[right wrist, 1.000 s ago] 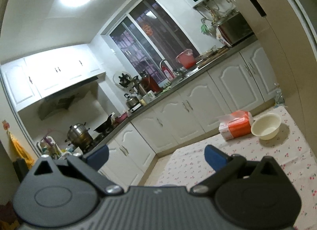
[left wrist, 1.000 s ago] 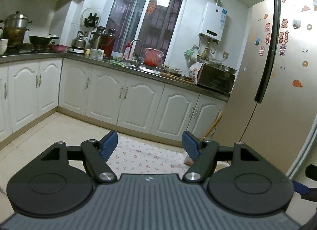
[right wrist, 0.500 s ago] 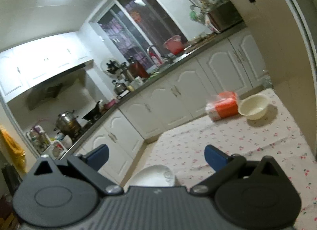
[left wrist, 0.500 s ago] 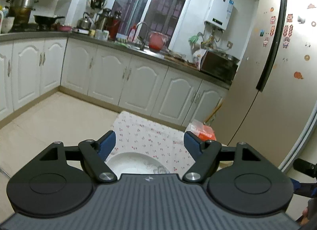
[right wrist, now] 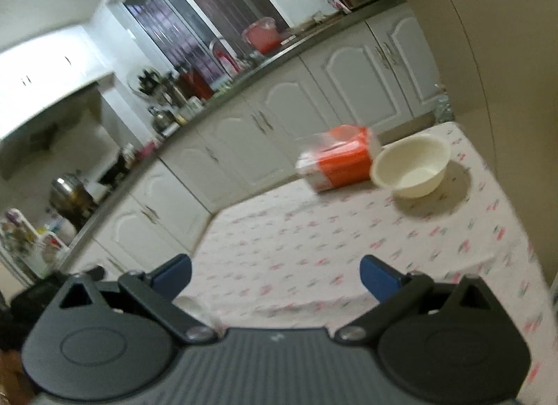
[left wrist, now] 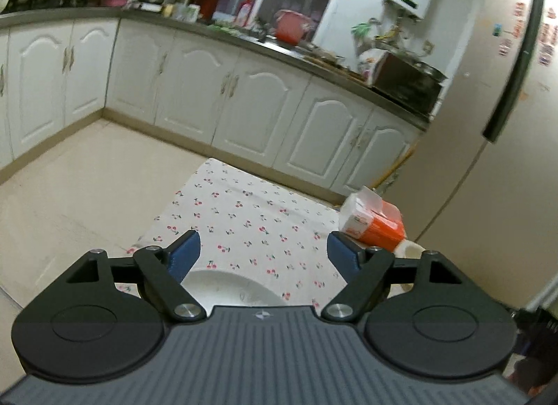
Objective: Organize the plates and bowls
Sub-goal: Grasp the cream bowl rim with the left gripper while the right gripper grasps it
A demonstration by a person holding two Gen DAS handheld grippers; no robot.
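Note:
A white plate [left wrist: 226, 288] lies near the front of the cherry-print tablecloth [left wrist: 244, 216], partly hidden under my left gripper [left wrist: 263, 251]. Its blue-padded jaws are opening wide, and nothing is between them. A cream bowl [right wrist: 411, 166] stands at the far right of the cloth beside an orange tissue pack [right wrist: 340, 161]. In the left wrist view only the bowl's rim [left wrist: 413, 251] peeks out behind the right finger. My right gripper [right wrist: 275, 276] hangs open over the tablecloth [right wrist: 348, 230], with nothing held. A white plate edge [right wrist: 197, 307] shows under its left finger.
The orange tissue pack [left wrist: 373, 222] sits at the table's far right corner. White kitchen cabinets [left wrist: 261, 105] run behind the table, and a tall beige fridge [left wrist: 505, 119] stands at the right. Tiled floor [left wrist: 69, 196] lies left of the table.
Both grippers have dipped and come closer to the table. The plate and tissue pack have come into the left wrist view. The left jaws stand wider apart.

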